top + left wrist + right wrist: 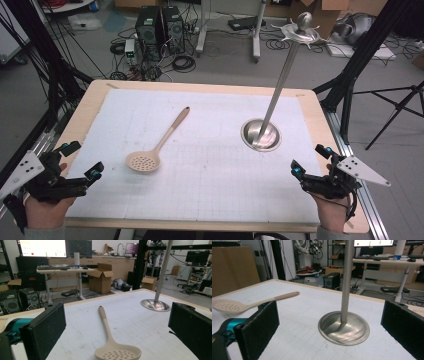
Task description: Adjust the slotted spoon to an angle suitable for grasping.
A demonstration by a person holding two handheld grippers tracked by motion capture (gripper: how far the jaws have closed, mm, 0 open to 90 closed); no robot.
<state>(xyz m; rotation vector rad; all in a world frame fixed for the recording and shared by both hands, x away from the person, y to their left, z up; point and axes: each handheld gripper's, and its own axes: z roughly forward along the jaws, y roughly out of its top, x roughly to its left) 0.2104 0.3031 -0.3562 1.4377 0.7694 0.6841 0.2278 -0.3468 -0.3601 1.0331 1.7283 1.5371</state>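
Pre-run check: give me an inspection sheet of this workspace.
Surface: wooden table under a white gridded mat, faint marks.
Job's things: beige slotted spoon lying flat, bowl toward the person; steel stand upright on a round base, hooks on top, nothing hung.
Clutter: nothing seen on the mat.
Grippers: left hand-held gripper and right hand-held gripper both open, holding nothing, near the front corners.
Cables: a black cable at the right hand-held gripper.
Surroundings: computer towers, floor cables, desks, cardboard boxes.

The slotted spoon [117,353] bowl is cut by the lower edge; the stand's pole [347,277] runs off the top.
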